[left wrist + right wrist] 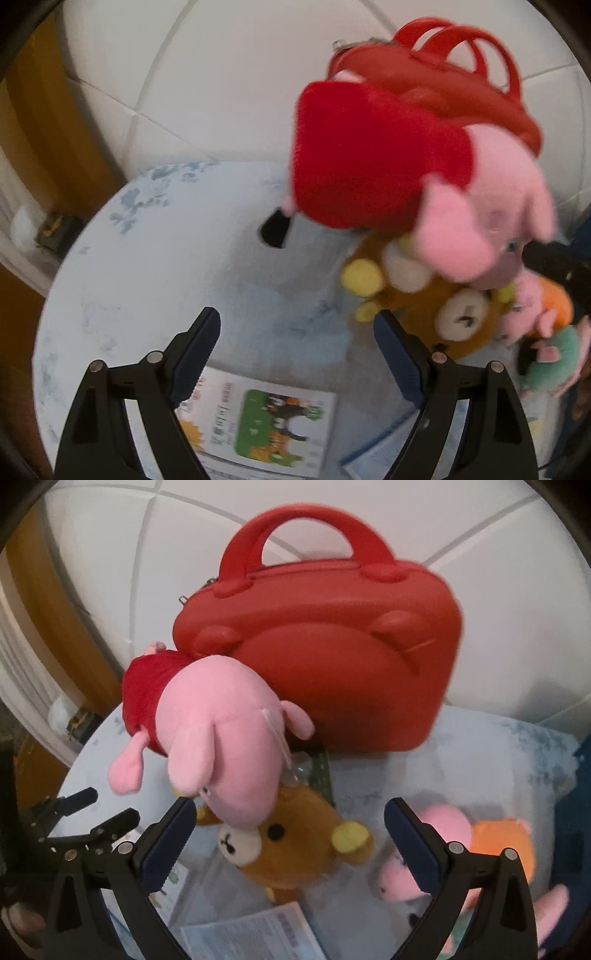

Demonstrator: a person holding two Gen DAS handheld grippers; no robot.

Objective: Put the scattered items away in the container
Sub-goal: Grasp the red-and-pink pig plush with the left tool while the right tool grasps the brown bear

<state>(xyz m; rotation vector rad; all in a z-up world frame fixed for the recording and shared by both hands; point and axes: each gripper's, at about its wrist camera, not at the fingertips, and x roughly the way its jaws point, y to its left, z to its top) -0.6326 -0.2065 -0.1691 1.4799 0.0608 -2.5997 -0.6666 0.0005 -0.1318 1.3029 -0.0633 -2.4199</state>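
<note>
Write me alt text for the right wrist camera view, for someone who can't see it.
A closed red hard-shell carry case stands upright on a pale blue round table, with a pink pig plush in a red dress leaning against it over a brown bear plush. The open right claw frames the bear.

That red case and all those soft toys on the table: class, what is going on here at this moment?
A person with a claw in each hand is tidying toys. The red case stands upright and zipped shut on the pale blue table. The pink pig plush in a red dress leans against it, over a brown bear plush. Smaller pink and orange plushies and booklets lie nearby. The left claw and right claw both hover open, holding nothing.
</note>
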